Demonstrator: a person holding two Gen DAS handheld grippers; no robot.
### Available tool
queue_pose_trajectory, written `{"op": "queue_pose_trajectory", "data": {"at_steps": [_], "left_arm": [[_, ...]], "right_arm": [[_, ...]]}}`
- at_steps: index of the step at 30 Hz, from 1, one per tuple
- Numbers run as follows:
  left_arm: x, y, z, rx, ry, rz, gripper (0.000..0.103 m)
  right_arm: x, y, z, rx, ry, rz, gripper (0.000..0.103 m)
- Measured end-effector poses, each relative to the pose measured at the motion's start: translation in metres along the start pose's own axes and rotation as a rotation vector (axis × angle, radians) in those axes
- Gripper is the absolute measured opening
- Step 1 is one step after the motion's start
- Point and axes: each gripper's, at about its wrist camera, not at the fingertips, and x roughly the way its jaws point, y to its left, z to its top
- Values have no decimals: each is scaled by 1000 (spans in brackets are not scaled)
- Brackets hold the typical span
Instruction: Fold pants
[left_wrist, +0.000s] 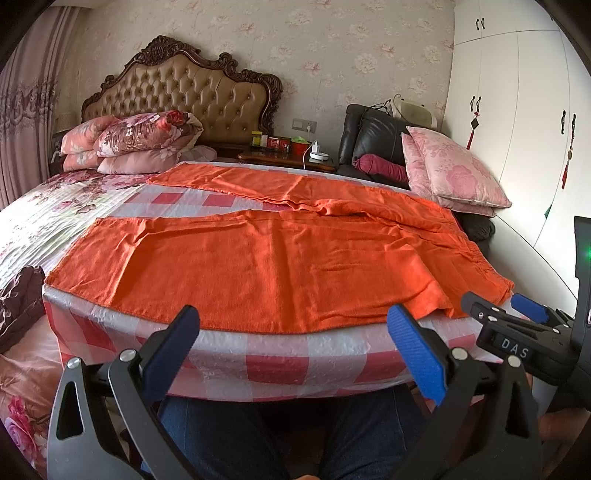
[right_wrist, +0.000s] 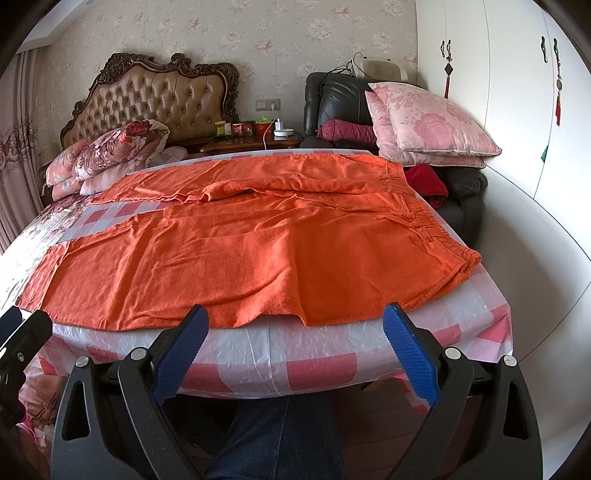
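Orange pants (left_wrist: 258, 258) lie spread flat on a red-and-white checked sheet (left_wrist: 280, 354) at the foot of the bed, legs pointing left, elastic waistband (right_wrist: 439, 229) at the right. They also show in the right wrist view (right_wrist: 240, 251). My left gripper (left_wrist: 295, 325) is open and empty, just short of the near hem of the front leg. My right gripper (right_wrist: 295, 325) is open and empty at the bed's near edge, below the hip part. The right gripper shows at the right edge of the left wrist view (left_wrist: 517, 314).
Folded floral quilts (left_wrist: 129, 144) and a tufted headboard (left_wrist: 184, 85) are at the far left. A black armchair (right_wrist: 332, 99) with pink pillows (right_wrist: 432, 122) stands at the far right beside a white wardrobe (right_wrist: 517, 92). A nightstand (left_wrist: 288, 151) holds small items. The person's jeans (right_wrist: 277, 443) are below.
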Motion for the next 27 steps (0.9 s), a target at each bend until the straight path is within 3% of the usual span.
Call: {"op": "queue_pose_trajectory", "data": {"at_steps": [27], "left_arm": [[1, -1, -3, -1, 3, -2, 101]], "right_arm": [[2, 0, -1, 1, 4, -1, 92]]}}
